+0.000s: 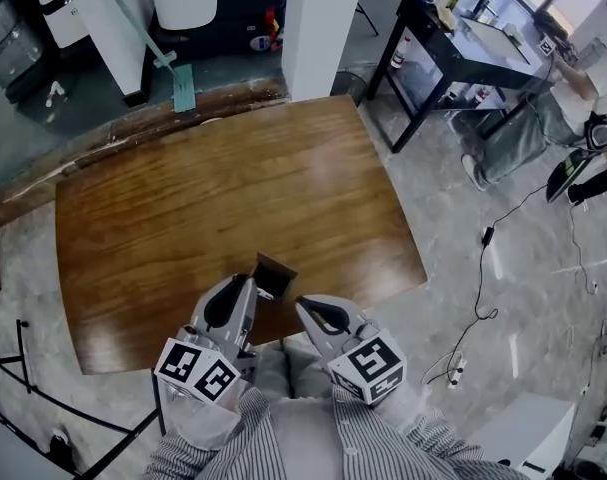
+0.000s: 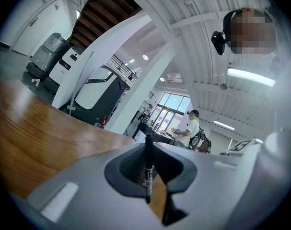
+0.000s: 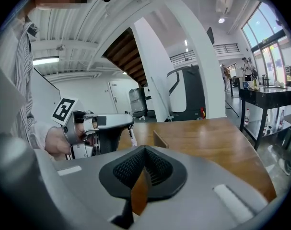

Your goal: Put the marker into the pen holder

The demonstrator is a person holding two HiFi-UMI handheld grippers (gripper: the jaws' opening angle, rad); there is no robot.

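Note:
A thin black marker with a white label stands upright between the jaws of my left gripper, which is shut on it. In the head view that gripper hangs over the front edge of the wooden table, right beside the small brown pen holder. The right gripper view shows the marker sticking out under the left gripper, just left of the pen holder. My right gripper is shut and empty, a little right of the holder near the table edge.
A white pillar rises behind the table. At the upper right stands a black bench with bottles, and a seated person beside it. Cables trail across the floor on the right. Black stand legs lie at the lower left.

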